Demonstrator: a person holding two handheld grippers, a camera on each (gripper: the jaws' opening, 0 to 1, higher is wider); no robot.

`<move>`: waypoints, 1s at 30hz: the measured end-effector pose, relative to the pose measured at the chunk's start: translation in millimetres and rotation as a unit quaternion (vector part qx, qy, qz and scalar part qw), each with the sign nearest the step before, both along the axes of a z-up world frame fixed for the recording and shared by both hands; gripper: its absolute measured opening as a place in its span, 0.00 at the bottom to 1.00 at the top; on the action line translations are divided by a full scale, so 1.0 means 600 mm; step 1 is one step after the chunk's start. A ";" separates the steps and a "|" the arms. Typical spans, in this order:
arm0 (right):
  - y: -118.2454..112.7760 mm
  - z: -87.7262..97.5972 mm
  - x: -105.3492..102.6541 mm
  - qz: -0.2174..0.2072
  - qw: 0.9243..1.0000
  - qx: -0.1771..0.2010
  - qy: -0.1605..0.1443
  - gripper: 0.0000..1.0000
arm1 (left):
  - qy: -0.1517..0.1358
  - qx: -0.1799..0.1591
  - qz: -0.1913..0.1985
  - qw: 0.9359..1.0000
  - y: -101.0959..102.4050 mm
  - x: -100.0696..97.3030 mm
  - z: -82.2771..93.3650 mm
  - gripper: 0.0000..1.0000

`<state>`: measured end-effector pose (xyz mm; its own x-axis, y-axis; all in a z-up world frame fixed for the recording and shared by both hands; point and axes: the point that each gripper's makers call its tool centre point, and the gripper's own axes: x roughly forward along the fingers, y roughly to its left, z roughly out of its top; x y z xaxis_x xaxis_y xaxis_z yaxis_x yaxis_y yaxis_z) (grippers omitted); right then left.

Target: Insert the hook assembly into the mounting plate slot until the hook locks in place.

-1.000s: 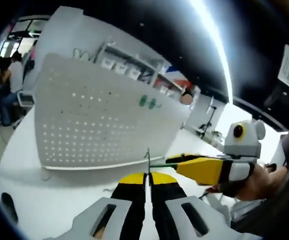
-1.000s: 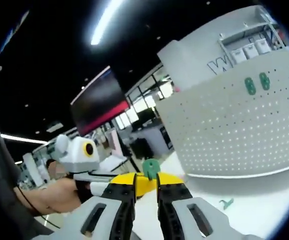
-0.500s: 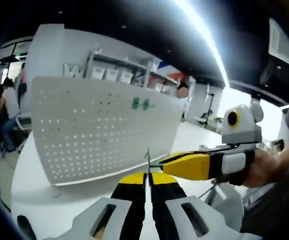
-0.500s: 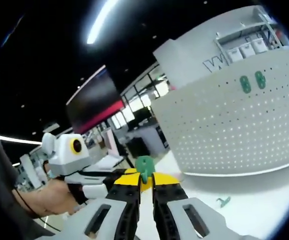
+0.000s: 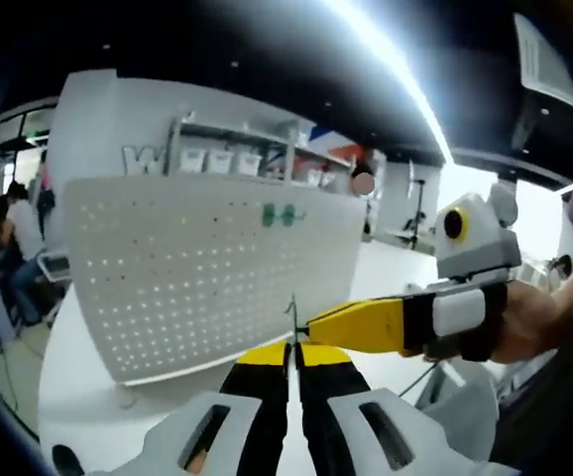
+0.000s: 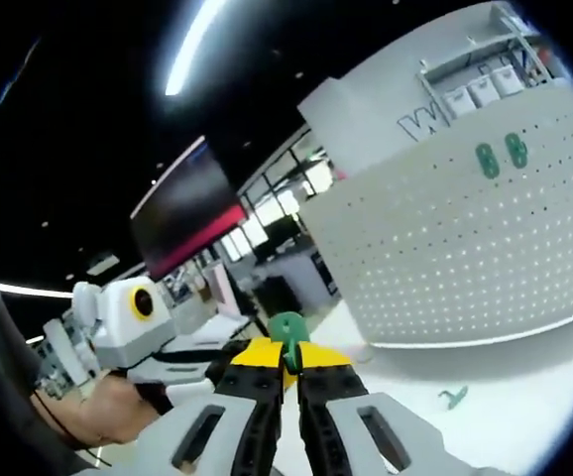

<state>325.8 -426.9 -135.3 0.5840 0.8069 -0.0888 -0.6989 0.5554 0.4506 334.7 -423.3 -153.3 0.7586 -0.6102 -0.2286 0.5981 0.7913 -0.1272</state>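
Note:
My left gripper (image 5: 292,349) is shut on a thin metal wire hook (image 5: 291,319) that stands up from its yellow jaw tips. From the right, my right gripper (image 5: 314,323) brings its yellow tip right beside the hook; whether they touch I cannot tell. In the right gripper view, my right gripper (image 6: 287,353) is shut on a small green mounting plate (image 6: 287,329). The left gripper (image 6: 225,353), held by a hand, meets it from the left. Behind stands a white pegboard (image 5: 197,278) with two green plates (image 5: 279,214) fixed near its top.
A white table (image 6: 524,397) carries the pegboard (image 6: 465,248), and a loose green piece (image 6: 453,398) lies on it in front of the board. People sit at desks at the far left (image 5: 14,223). Shelves with white bins stand behind the board.
The right gripper's tip has closed in on the wire hook from the right. Both cameras have shifted, so the pegboard sits differently in each view. Both grips stay shut.

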 end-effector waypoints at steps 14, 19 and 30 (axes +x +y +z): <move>0.000 -0.011 -0.004 -0.003 0.999 -0.042 -0.031 0.00 | 0.004 -0.003 -0.021 1.000 0.001 -0.006 -0.014 0.04; 0.001 -0.011 -0.003 -0.001 0.998 -0.047 -0.038 0.00 | 0.007 -0.008 -0.028 1.000 -0.003 -0.007 -0.015 0.08; -0.017 -0.017 0.007 -0.007 0.997 -0.060 -0.042 0.00 | 0.027 -0.017 -0.034 0.999 -0.010 -0.014 -0.031 0.42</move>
